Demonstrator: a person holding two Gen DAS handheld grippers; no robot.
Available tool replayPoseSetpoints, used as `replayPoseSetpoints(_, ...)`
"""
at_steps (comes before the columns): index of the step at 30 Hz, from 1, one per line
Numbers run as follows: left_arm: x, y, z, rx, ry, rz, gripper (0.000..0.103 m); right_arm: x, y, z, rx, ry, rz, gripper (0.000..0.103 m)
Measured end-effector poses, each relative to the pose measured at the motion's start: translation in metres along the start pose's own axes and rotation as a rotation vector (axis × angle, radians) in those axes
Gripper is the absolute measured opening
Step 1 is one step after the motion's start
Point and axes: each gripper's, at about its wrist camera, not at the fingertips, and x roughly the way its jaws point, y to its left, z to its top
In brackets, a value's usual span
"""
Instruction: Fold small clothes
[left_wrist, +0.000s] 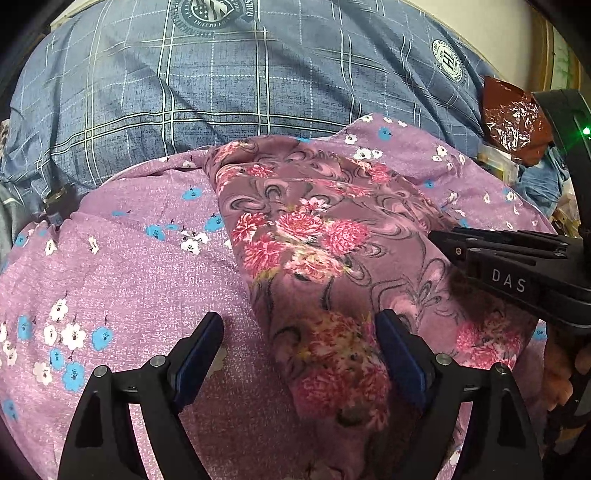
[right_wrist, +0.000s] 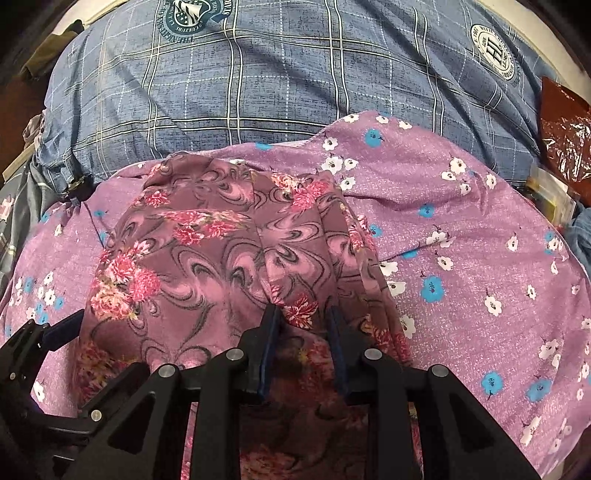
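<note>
The garment (right_wrist: 207, 258), mauve w/ pink flowers & grey swirls, is seen bunched on a lilac sheet (right_wrist: 480, 240) dotted w/ white & blue blossoms. In the right wrist view its near fold is pinched at 6 o'clock by the right tongs (right_wrist: 301, 317), jaws clenched on the cloth. In the left wrist view the left tongs (left_wrist: 299, 332) are spread wide at 6 o'clock, released, one finger on the sheet, the other over the garment's edge; no cloth is gripped. The right tongs' body is seen at 3 o'clock there. A blue plaid cover (left_wrist: 221, 92) lies beyond at 12 o'clock. A brown foil bag (left_wrist: 513, 114) sits at 2 o'clock.
</note>
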Motion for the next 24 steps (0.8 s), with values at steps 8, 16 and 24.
replayPoseSetpoints(8, 0.003, 0.002, 0.001, -0.013, 0.008, 0.002, 0.089, 0.0, 0.001, -0.002, -0.007, -0.004, -0.002, 0.027)
replayPoseSetpoints(16, 0.002, 0.004, 0.003, -0.036, 0.021, -0.003, 0.089, 0.001, 0.002, -0.004, -0.021, -0.006, -0.008, 0.027)
replayPoseSetpoints(24, -0.03, 0.015, 0.015, -0.045, -0.068, -0.004, 0.087, -0.003, -0.01, -0.002, 0.016, 0.002, 0.067, 0.028)
